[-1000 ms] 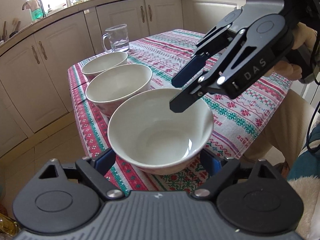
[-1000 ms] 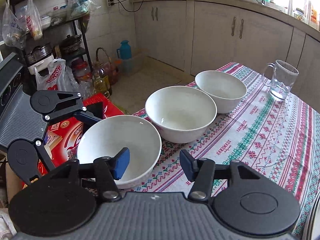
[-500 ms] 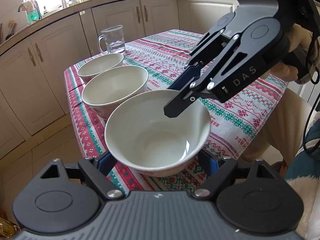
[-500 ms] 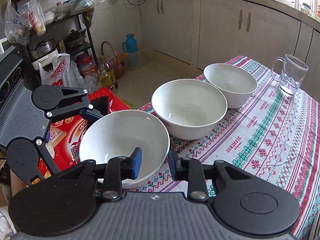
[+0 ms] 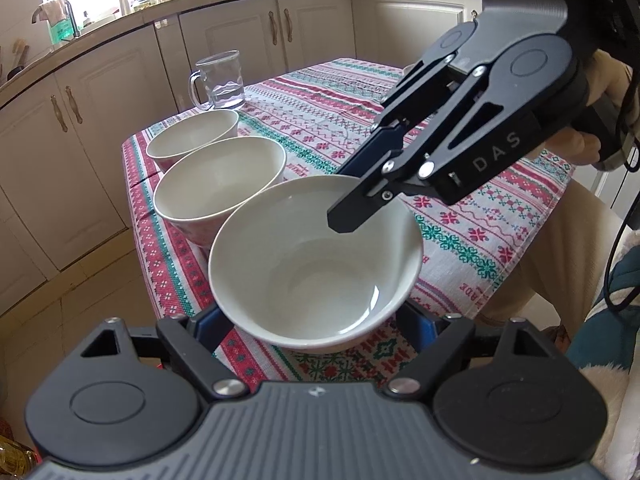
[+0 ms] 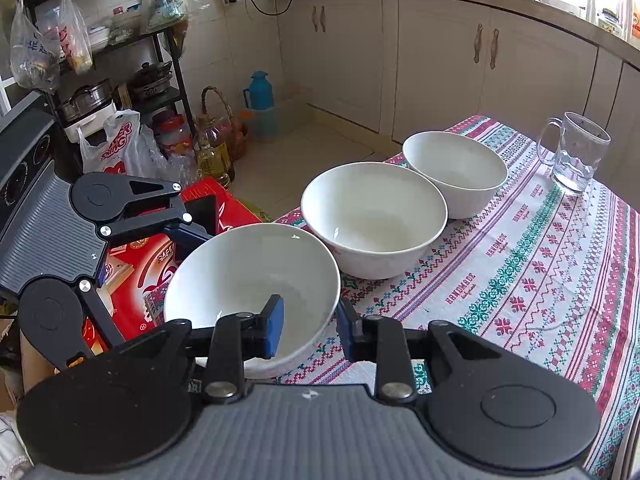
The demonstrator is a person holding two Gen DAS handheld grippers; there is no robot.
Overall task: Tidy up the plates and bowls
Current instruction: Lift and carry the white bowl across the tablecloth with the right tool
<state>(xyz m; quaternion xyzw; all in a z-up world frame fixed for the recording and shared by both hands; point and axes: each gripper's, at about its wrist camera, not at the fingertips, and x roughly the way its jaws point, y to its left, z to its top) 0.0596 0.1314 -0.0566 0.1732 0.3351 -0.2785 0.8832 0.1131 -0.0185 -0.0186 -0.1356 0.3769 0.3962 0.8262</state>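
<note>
Right hand-held gripper [image 6: 308, 326] pinches the rim of the nearest glossy white ceramic bowl [image 6: 256, 276], which overhangs the counter [image 6: 540, 280] edge; left hand-held gripper [image 5: 312, 322] straddles its base, fingers apart (contact unclear). A thin rim hold could slip, dropping it.

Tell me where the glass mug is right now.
The glass mug stands on the patterned tablecloth at the far end of the row of three white bowls, just beyond the farthest bowl, toward the cabinets.
</note>
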